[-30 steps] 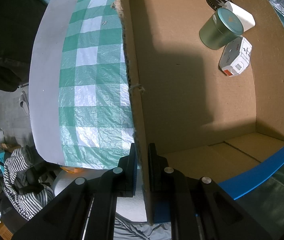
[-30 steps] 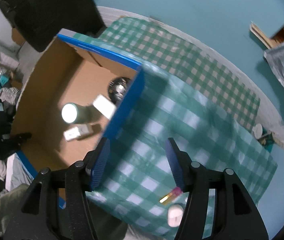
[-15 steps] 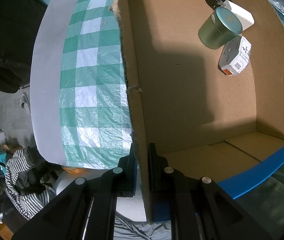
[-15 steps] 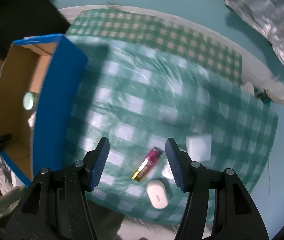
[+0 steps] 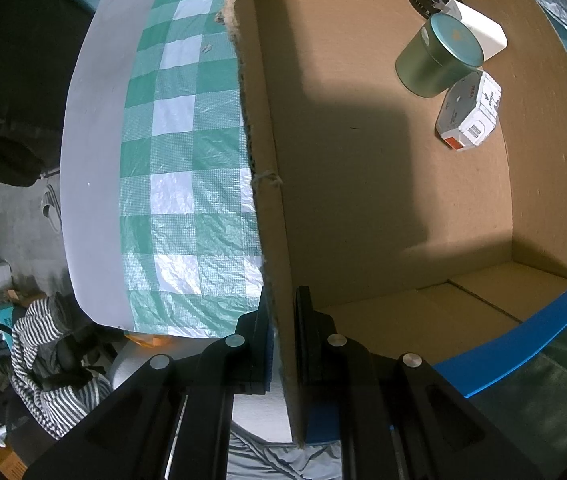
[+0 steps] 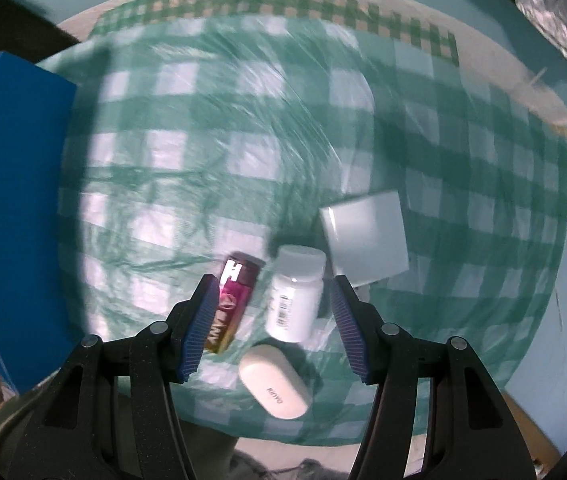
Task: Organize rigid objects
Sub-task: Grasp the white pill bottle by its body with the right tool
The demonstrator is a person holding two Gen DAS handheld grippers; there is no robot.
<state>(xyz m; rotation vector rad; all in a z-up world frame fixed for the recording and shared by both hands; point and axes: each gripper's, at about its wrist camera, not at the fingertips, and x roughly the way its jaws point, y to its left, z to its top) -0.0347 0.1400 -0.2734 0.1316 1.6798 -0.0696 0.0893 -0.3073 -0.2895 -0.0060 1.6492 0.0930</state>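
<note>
Biggest risk imo: right gripper [image 6: 273,322], jaws half open and empty, straddles both the white bottle [image 6: 295,300] and pink tube [image 6: 233,304], while the left gripper [image 5: 281,336] clamps the cardboard box [image 5: 261,152] wall.

Dim, blue-tinged light is recorded; a broad shadow is cast across the box [image 5: 383,184], the cloth [image 6: 243,140] is motion-blurred, edges are fisheye-bent.

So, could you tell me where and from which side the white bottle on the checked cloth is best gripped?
Grip the white bottle across its round body, below the cap, coming straight down from above. It lies on its side between the open fingers of the right gripper; the pink tube lies close beside it, so that finger has little room.
</note>
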